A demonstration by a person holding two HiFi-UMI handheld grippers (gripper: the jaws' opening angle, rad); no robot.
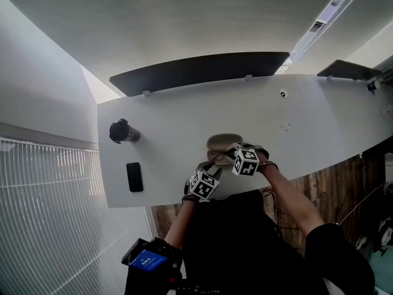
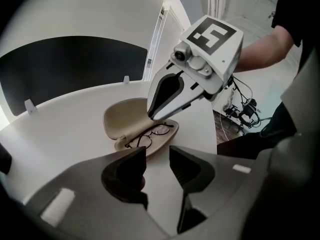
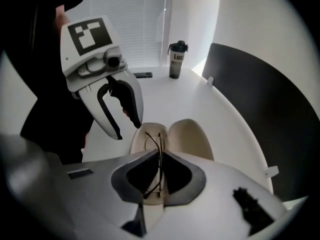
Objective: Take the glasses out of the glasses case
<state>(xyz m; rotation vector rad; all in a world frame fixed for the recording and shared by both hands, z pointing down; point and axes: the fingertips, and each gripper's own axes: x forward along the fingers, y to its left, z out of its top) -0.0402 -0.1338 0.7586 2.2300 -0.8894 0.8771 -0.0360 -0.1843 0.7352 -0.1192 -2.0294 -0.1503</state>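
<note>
1. Over the near edge of the white table, left gripper view:
   - The left gripper sits at 6 o'clock. Its jaws are spread a little, with only bare tabletop in the gap.
   - The glasses case, beige, lies open just beyond at 12 o'clock, lid tipped back toward 10 o'clock.
   - The glasses, a thin dark wire frame, lie in the lower shell.
   - The right gripper comes in from 2 o'clock, tips down at the case's 3 o'clock end, on the frame.

2. Right gripper view:
   - The right gripper's own jaws are drawn close and pinch the glasses. The wire frame stands edge-on in the narrow slot between them, running 6 to 12 o'clock.
   - The frame's far end is over the lower shell, and the lid shows at 1 o'clock.
   - The left gripper is at 10 o'clock, tips parted, near the case rim. Contact cannot be told.
   - A dark bottle stands upright at 12 o'clock, well back. A black phone lies flat on its 9 o'clock side.

3. Head view:
   - Both grippers are side by side at the table's near edge, marker cubes up.
   - The left gripper is at 7 o'clock of the case, the right at 4 o'clock.
   - Bottle and phone sit out at 9 o'clock, well apart from the case.
   - The jaws are too small to read here.
</note>
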